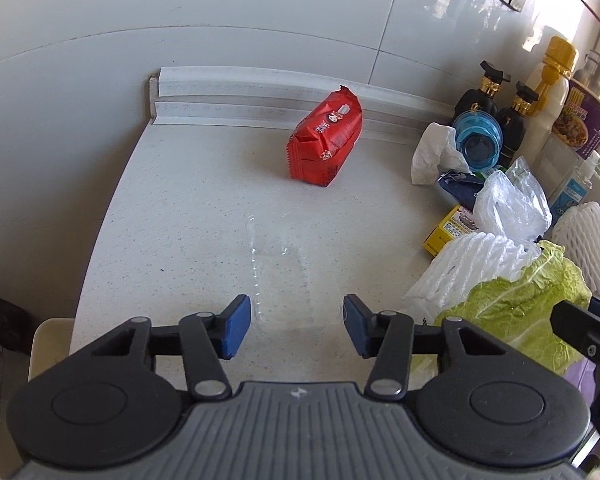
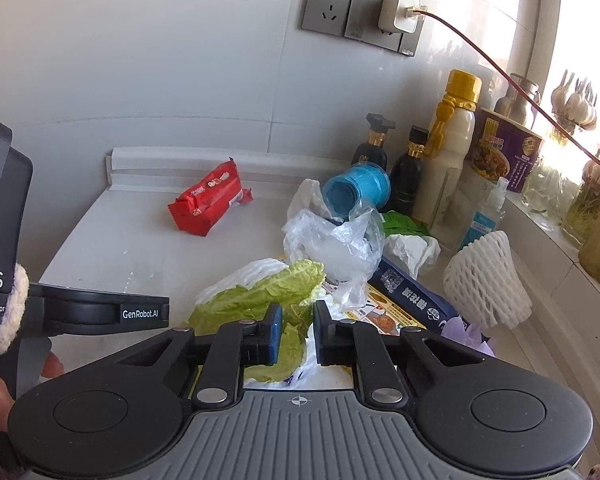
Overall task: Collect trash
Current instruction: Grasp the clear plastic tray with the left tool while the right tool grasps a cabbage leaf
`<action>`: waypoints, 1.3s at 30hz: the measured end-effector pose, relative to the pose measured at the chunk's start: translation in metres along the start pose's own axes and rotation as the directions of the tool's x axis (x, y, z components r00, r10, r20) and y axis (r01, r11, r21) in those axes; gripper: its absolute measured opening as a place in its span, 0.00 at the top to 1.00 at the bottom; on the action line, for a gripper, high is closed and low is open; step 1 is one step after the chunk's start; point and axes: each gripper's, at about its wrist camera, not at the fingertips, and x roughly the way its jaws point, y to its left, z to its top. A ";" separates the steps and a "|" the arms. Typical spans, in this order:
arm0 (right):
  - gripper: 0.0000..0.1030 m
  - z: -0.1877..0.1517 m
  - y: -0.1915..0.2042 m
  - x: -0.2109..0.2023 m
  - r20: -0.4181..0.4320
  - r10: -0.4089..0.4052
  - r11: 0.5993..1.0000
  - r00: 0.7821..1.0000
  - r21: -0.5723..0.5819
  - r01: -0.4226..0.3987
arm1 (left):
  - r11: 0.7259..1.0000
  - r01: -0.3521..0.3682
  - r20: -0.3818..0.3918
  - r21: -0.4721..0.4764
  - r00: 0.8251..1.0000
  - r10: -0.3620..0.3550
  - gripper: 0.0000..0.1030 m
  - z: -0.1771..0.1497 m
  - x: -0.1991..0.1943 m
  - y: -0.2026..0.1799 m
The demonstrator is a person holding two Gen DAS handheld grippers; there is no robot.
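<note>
A clear plastic tray (image 1: 280, 272) lies on the white counter (image 1: 172, 208), hard to make out against it. My left gripper (image 1: 297, 328) straddles the tray's near end, with a blue pad (image 1: 236, 328) close beside each side and a sliver of room left. A green cabbage leaf (image 2: 260, 292) lies on the trash heap at the right (image 1: 512, 304). My right gripper (image 2: 298, 336) is down on it, its pads nearly together with leaf filling the narrow gap. A red snack packet (image 1: 326, 136) rests near the back wall (image 2: 208, 200).
The heap holds white foam netting (image 1: 460, 268), a clear plastic bag (image 2: 336, 244), a yellow box (image 1: 448, 232), crumpled tissue (image 1: 432, 152) and stacked blue cups (image 2: 358, 192). Sauce bottles (image 2: 448, 152) line the back right. The counter ends at the left, with something dark (image 1: 0, 320) below.
</note>
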 end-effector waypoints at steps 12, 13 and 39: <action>1.00 0.007 0.001 -0.015 0.059 -0.003 0.999 0.998 0.053 0.000 | 1.000 0.021 0.024 -0.014 0.999 -0.021 0.59 0.005 -0.009 0.009; 1.00 0.009 0.002 -0.017 0.064 -0.002 0.999 0.998 0.050 -0.001 | 1.000 0.026 0.022 -0.015 0.999 -0.025 0.59 0.006 -0.009 0.010; 1.00 0.047 0.053 -0.058 0.138 0.017 0.999 0.990 -0.030 -0.013 | 0.993 0.094 0.010 -0.068 0.996 -0.094 0.59 0.029 -0.043 0.063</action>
